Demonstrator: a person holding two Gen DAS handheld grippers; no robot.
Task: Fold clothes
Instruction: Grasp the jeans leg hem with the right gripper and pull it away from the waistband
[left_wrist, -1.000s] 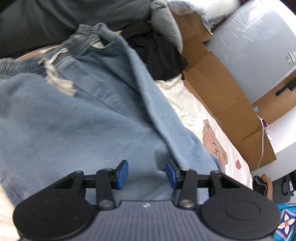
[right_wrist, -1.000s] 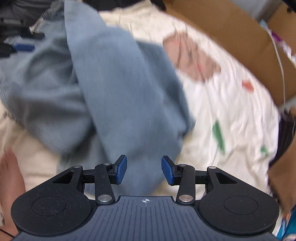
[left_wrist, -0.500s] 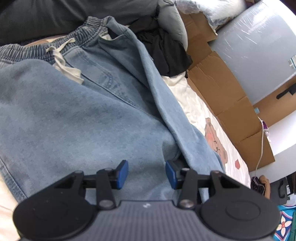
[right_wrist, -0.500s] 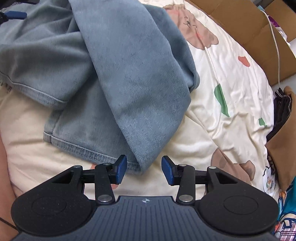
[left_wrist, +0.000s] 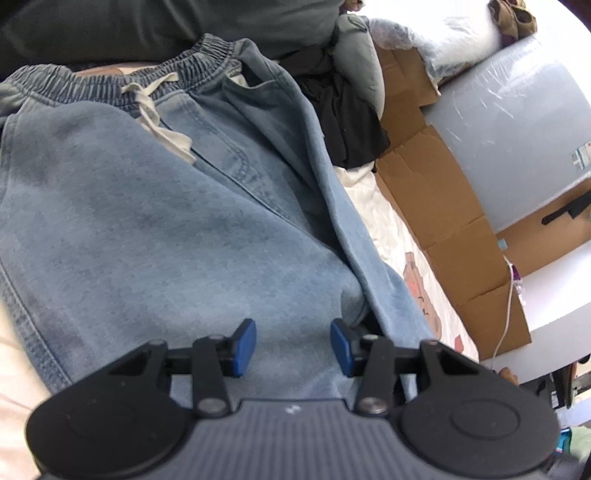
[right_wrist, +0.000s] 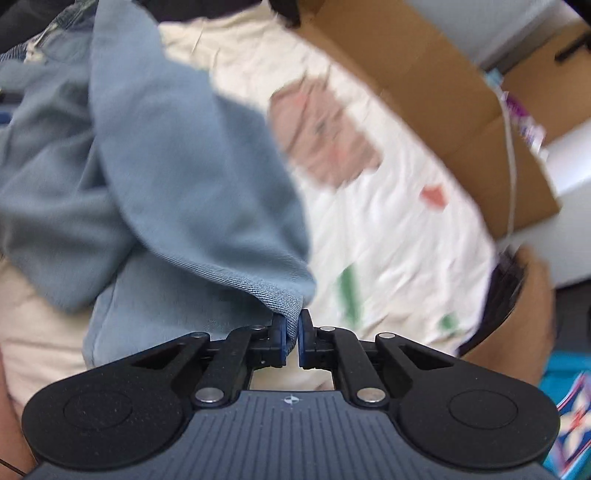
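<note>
Your right gripper (right_wrist: 291, 332) pinches the jeans (right_wrist: 177, 177) by a hem corner. Your left gripper (left_wrist: 293, 347) is spread wide, jeans (left_wrist: 147, 229) lying just ahead on the bed (right_wrist: 388, 229).

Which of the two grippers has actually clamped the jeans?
The right gripper: shut on the jeans hem. The left gripper is open above them.
</note>
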